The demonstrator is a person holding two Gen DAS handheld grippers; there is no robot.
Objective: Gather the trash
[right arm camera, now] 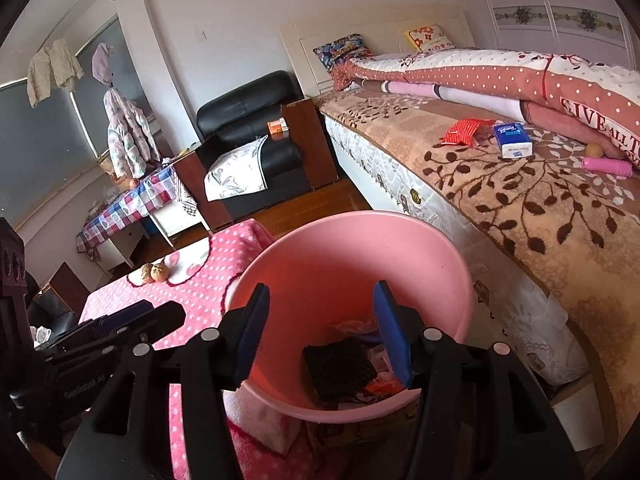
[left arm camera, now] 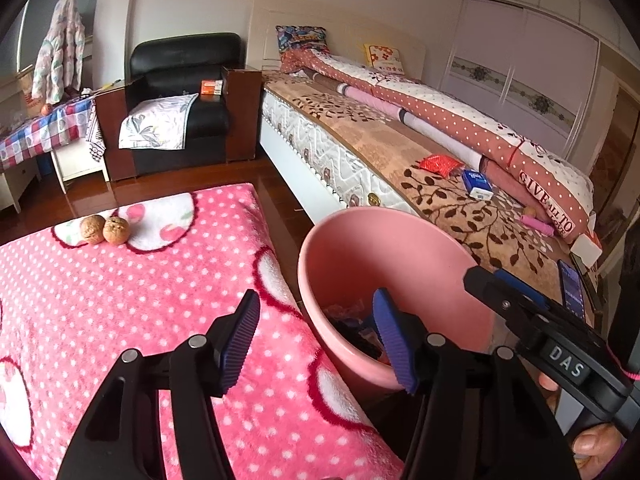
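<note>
Here both sets of jaws stand apart with nothing between their pads. The left gripper [left arm camera: 316,340] hangs over the edge of the pink dotted blanket [left arm camera: 120,320]; the pink bin [left arm camera: 384,264] lies just ahead of its right jaw. The right gripper [right arm camera: 320,332] is poised over the mouth of the same bin [right arm camera: 352,256], its jaws framing the trash [right arm camera: 340,368] at the bottom: a dark ribbed piece among crumpled wrappers. Ahead and left of the left jaws, two walnuts [left arm camera: 105,230] rest touching each other on the blanket. Ahead and right of the right jaws, on the bed [right arm camera: 520,208], lie a red wrapper [right arm camera: 464,131] and a blue tissue pack [right arm camera: 513,141], close together.
</note>
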